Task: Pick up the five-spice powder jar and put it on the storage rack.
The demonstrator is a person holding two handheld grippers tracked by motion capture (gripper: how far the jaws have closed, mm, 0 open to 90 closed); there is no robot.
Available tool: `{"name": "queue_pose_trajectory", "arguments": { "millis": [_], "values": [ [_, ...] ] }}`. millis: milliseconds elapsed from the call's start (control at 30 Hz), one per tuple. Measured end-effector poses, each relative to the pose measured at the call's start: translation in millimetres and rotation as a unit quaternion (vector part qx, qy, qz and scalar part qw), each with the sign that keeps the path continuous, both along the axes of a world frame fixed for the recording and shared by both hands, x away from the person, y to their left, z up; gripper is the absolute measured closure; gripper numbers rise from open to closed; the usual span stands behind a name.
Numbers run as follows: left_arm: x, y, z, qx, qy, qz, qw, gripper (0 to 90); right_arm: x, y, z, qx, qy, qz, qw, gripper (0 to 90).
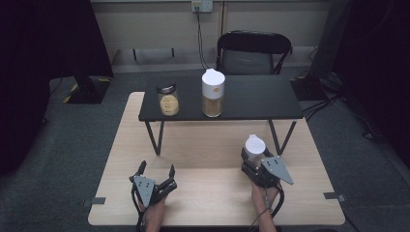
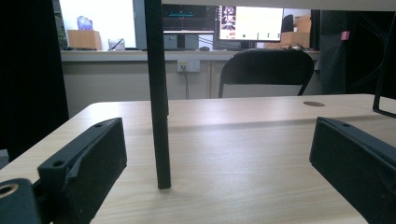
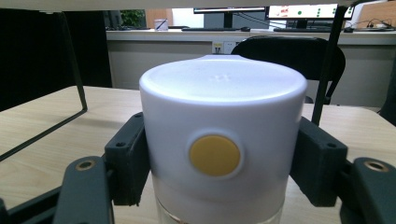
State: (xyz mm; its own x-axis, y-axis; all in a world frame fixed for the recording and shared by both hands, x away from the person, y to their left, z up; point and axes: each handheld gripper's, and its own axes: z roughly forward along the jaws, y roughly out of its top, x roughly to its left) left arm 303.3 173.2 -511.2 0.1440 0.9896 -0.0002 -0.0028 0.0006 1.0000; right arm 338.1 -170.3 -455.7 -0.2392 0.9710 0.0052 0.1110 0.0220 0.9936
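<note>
1. Your right hand-held gripper (image 1: 255, 155) is closed on a white-lidded dispenser jar (image 1: 253, 146). In the right gripper view both jaws press against the sides of its white lid (image 3: 223, 140), with the yellow button (image 3: 215, 155) facing the camera. The grasp itself looks done.

2. That jar sits at the near right of the worktop (image 1: 208, 145), just in front of the right leg of the black riser shelf (image 1: 251, 99). Whether its base rests on the wood or is already raised, you cannot tell from these views.

3. Your left hand-held gripper (image 1: 155, 170) holds nothing. Its jaws stand wide apart, low over the near left of the worktop, with a leg of the shelf (image 2: 158, 93) straight ahead between them.

4. On the shelf already stand two containers: a tall jar with a matching white lid (image 1: 213, 93) near the middle, and a short glass jar (image 1: 168, 99) to its left, both part filled with something pale yellow.

5. Judged from this layout, the job is probably gathering the jars on the shelf, and the gripped one is the last. What remains for you would be the lift, the carry over the shelf edge, the set-down on the bare right part, and the release.
</note>
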Motion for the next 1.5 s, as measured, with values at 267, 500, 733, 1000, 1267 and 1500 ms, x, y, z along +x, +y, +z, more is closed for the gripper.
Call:
{"name": "queue_pose_trajectory", "arguments": {
  "millis": [267,500,733,1000,1267,1500],
  "values": [
    [0.0,0.0,0.0,0.000,0.000,0.000,1.0000,3.4,-5.6,1.4,10.9,0.001,-0.008,0.010,0.9999,30.2],
    [0.0,0.0,0.0,0.001,0.000,0.000,1.0000,3.4,-7.2,2.1,18.1,0.000,-0.015,0.020,0.9997,30.2],
    [-0.1,0.0,0.0,0.001,0.000,0.000,1.0000,3.4,-7.0,1.2,25.4,-0.003,-0.014,0.021,0.9997,30.2],
    [-0.1,0.0,0.0,0.001,0.000,0.000,1.0000,3.4,-7.0,-5.1,32.1,0.000,-0.017,0.024,0.9996,30.2],
    [0.0,0.0,0.0,0.000,0.000,0.000,1.0000,3.4,-8.6,-5.0,41.4,-0.002,-0.020,0.032,0.9993,30.2],
    [-0.1,0.0,0.0,0.001,0.000,0.000,1.0000,3.4,-9.9,-2.5,51.9,-0.009,-0.015,0.039,0.9991,30.2]
  ]
}}
